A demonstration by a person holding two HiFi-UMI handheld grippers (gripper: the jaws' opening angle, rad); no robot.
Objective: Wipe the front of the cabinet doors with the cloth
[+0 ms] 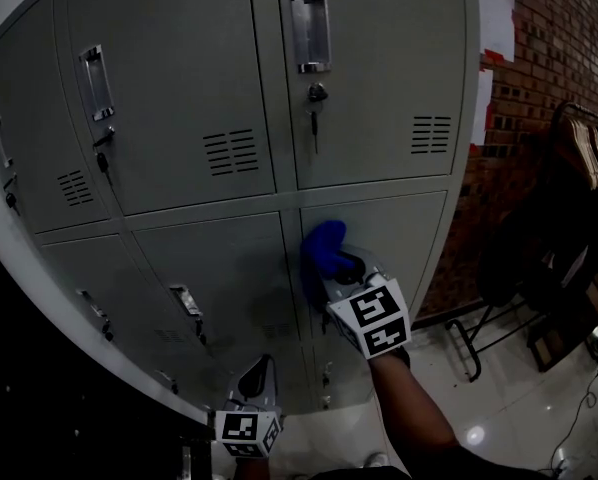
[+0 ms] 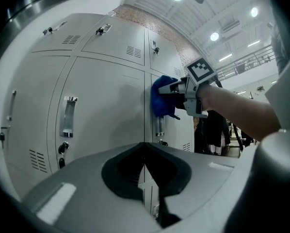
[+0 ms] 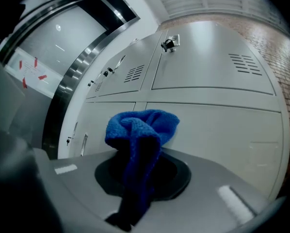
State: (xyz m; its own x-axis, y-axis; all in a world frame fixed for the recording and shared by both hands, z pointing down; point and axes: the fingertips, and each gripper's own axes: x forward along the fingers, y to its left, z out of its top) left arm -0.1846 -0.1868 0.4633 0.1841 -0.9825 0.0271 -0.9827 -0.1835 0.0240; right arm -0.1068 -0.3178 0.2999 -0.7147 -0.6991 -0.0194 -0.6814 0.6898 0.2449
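The right tool [image 1: 341, 266] is clamping the blue cloth [image 1: 322, 248] and pressing it against the cabinet [image 1: 179, 88], on the lower right door [image 1: 404, 233] near its upper left corner, just beside the centre seam. The left tool [image 1: 256, 383] is hanging lower, before the cabinet's bottom doors, its jaws resting together with nothing between them.
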